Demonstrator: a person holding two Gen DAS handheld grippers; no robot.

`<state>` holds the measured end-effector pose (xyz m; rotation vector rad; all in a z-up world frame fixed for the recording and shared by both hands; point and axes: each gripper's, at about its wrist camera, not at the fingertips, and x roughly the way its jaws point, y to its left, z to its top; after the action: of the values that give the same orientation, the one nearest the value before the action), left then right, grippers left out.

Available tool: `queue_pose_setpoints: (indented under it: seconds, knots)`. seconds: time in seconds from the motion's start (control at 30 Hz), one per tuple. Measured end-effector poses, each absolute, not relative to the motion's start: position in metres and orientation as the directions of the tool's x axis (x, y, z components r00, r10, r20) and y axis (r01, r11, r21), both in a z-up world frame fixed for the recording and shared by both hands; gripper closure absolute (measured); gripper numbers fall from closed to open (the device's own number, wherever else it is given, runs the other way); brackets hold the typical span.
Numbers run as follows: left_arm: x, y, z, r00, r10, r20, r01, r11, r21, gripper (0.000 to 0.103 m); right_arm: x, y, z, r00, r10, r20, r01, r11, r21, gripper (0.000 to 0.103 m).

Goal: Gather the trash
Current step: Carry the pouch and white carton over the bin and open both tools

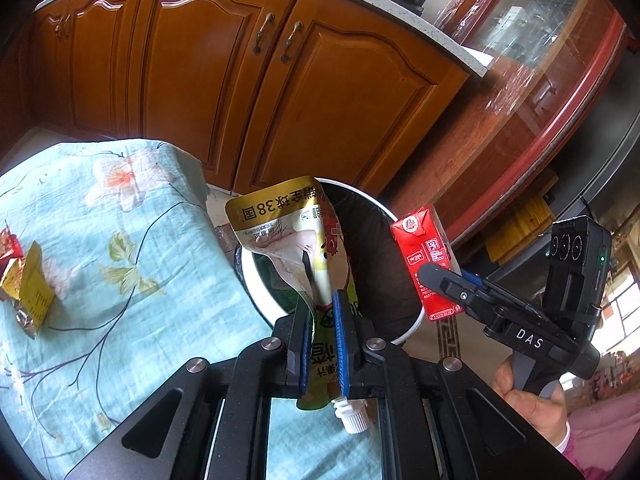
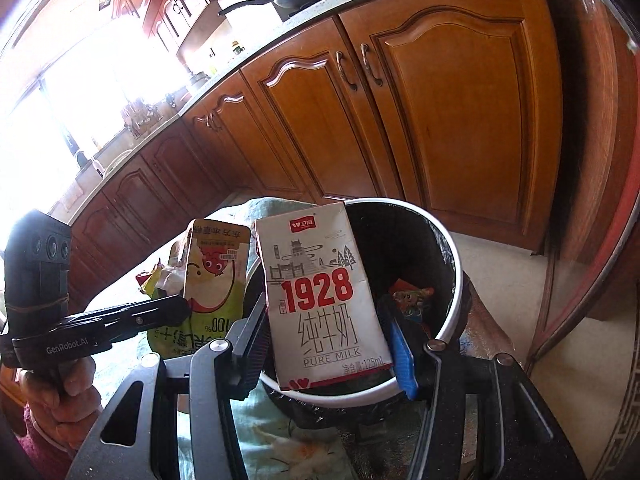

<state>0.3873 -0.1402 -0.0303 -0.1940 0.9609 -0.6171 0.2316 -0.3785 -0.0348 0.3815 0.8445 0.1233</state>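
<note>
My left gripper (image 1: pixel 322 312) is shut on a crumpled juice pouch (image 1: pixel 296 232) with a white cap, held above the near rim of the trash bin (image 1: pixel 404 330). My right gripper (image 2: pixel 326 334) is shut on a red and white milk carton (image 2: pixel 320 292), held over the bin (image 2: pixel 452 312), which has a white rim and a black liner. The carton also shows in the left wrist view (image 1: pixel 428 260), and the pouch in the right wrist view (image 2: pixel 212 280). A colourful wrapper (image 2: pixel 412 300) lies inside the bin.
A table with a teal floral cloth (image 1: pixel 120 260) stands left of the bin; crumpled gold and red wrappers (image 1: pixel 24 280) lie on it. Wooden kitchen cabinets (image 1: pixel 248 92) stand behind. A red-edged glass-top table (image 1: pixel 540 92) is at the right.
</note>
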Motion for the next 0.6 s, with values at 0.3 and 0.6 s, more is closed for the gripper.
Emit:
queue_pose_setpoints:
  seconds: [0.3,0.6]
  knots:
    - [0.405,-0.157,-0.038,0.380,-0.584,-0.718,0.409,0.802,-0.435,0.095,0.244,-0.391,-0.041,0.648,0.232,-0.726,0.065,0.932,0.356,0.050]
    - [0.435,-0.173,-0.053,0.313,-0.605,-0.732,0.377,0.787,-0.489,0.095,0.259,-0.399,-0.052,0.616,0.209,-0.760,0.080,0.943,0.324,0.050]
